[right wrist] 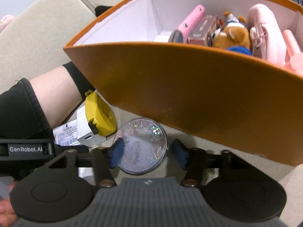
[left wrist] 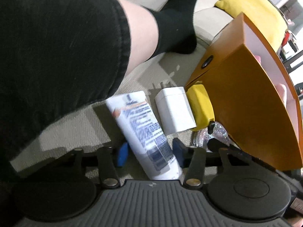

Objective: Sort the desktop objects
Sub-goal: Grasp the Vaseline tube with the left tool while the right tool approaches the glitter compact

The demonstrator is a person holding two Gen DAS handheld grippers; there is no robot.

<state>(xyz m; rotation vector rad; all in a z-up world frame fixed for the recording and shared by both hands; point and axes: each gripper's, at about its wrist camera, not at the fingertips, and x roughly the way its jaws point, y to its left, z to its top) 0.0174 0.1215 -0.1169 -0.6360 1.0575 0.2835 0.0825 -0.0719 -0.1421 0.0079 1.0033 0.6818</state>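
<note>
A white printed tube [left wrist: 145, 132] lies on the beige cushion between the open blue fingers of my left gripper [left wrist: 150, 152]. A white charger [left wrist: 175, 109] and a yellow tape measure [left wrist: 201, 107] lie just beyond it, against the orange box [left wrist: 246, 98]. In the right wrist view my right gripper [right wrist: 148, 152] is open around a round clear glitter case [right wrist: 142, 145], its left pad touching the rim. The tape measure [right wrist: 99, 113], charger [right wrist: 85, 128] and tube [right wrist: 65, 134] lie to its left. The orange box [right wrist: 189, 87] holds several pink items and a plush toy [right wrist: 233, 36].
The person's leg in black shorts and a black sock [left wrist: 174, 19] rests on the beige sofa left of the objects. A yellow pillow [left wrist: 253, 5] lies behind the box. The left gripper's body [right wrist: 26, 149] shows at the right view's left edge.
</note>
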